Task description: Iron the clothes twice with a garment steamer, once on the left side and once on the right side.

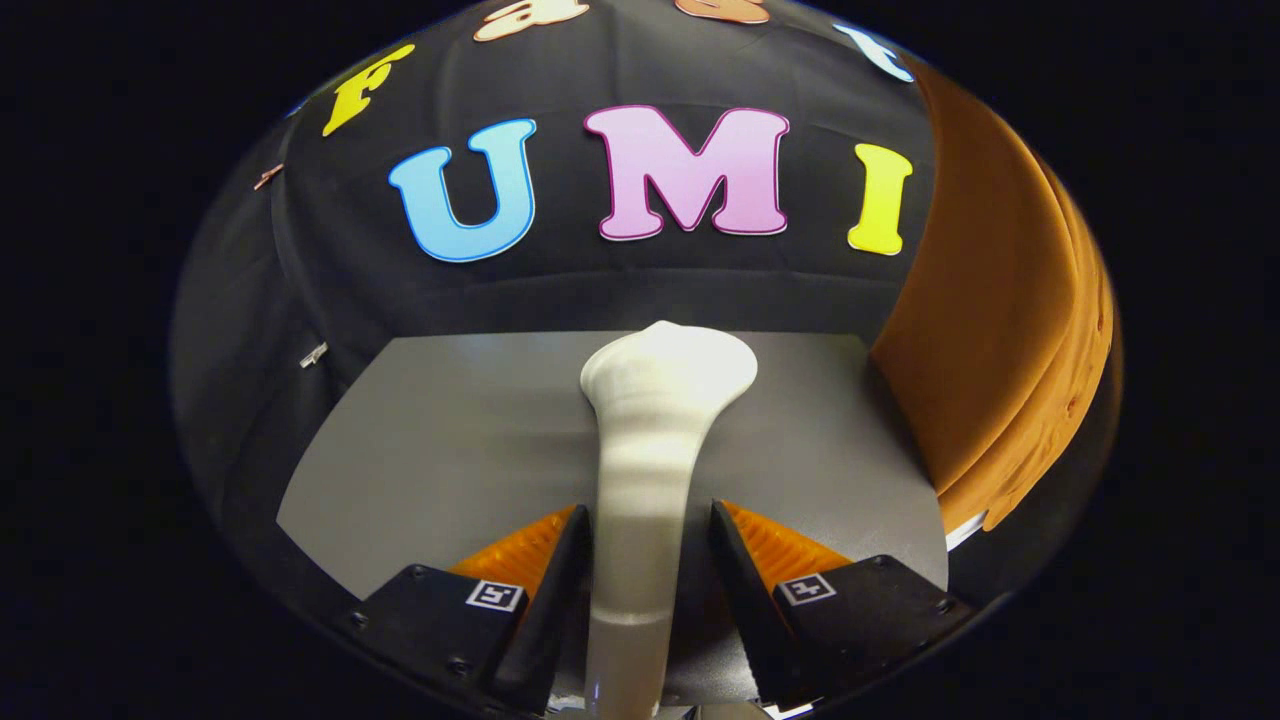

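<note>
A white garment steamer (668, 375) runs straight ahead from between my fingers. Its slim handle sits in the gap and its wide head points away over a grey mat (450, 440). My gripper (648, 515) is shut on the steamer's handle, with the black, orange-backed fingers (562, 550) close against both its sides. An orange-brown garment (1000, 330) hangs to the right of the steamer head, beyond the mat's right edge. The head is apart from the cloth, and its steam face is turned away from me.
The grey mat lies on a dark surface in front of the black back wall. A small metal clip (313, 354) is pinned to the wall cloth left of the mat. Bare mat lies on both sides of the steamer.
</note>
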`<action>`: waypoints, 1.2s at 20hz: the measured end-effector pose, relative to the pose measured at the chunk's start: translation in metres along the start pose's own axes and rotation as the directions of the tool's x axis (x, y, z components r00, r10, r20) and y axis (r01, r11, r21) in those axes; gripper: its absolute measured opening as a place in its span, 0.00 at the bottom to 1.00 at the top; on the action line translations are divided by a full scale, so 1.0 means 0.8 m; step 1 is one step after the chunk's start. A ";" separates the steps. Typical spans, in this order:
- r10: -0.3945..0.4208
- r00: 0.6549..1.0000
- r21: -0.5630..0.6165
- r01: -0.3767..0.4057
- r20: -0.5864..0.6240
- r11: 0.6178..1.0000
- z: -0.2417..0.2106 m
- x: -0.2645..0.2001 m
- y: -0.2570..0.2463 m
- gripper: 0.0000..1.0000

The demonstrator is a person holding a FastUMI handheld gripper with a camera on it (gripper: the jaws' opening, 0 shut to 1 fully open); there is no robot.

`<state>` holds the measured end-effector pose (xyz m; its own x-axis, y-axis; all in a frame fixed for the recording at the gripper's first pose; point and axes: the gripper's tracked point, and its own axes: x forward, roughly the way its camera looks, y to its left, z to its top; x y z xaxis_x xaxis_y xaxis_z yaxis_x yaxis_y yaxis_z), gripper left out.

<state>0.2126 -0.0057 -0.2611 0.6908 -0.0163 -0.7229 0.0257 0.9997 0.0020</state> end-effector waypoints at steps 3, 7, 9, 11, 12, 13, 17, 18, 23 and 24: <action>-0.011 1.000 -0.004 0.011 -0.001 1.000 -0.003 0.007 0.001 0.48; 0.014 1.000 -0.003 -0.014 0.003 1.000 0.000 0.006 0.009 0.44; 0.039 0.999 0.014 -0.039 0.013 0.999 0.001 0.004 0.012 0.44; 0.061 0.997 0.049 -0.063 0.048 0.997 0.009 -0.011 0.010 0.44; 0.072 0.994 0.064 -0.077 0.076 0.995 0.018 -0.024 0.010 0.44; 0.082 0.991 0.069 -0.090 0.108 0.994 0.026 -0.038 0.010 0.44; 0.123 0.968 0.075 -0.142 0.218 0.987 0.042 -0.099 0.002 0.33; 0.132 0.962 0.081 -0.155 0.238 0.985 0.042 -0.113 0.001 0.34; 0.161 0.943 0.075 -0.190 0.292 0.979 0.036 -0.165 -0.009 0.33; 0.169 0.940 0.073 -0.198 0.295 0.978 0.034 -0.174 -0.011 0.33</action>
<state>0.1363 -0.0129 -0.1418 0.8672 0.1474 -0.4757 -0.0593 0.9790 0.1953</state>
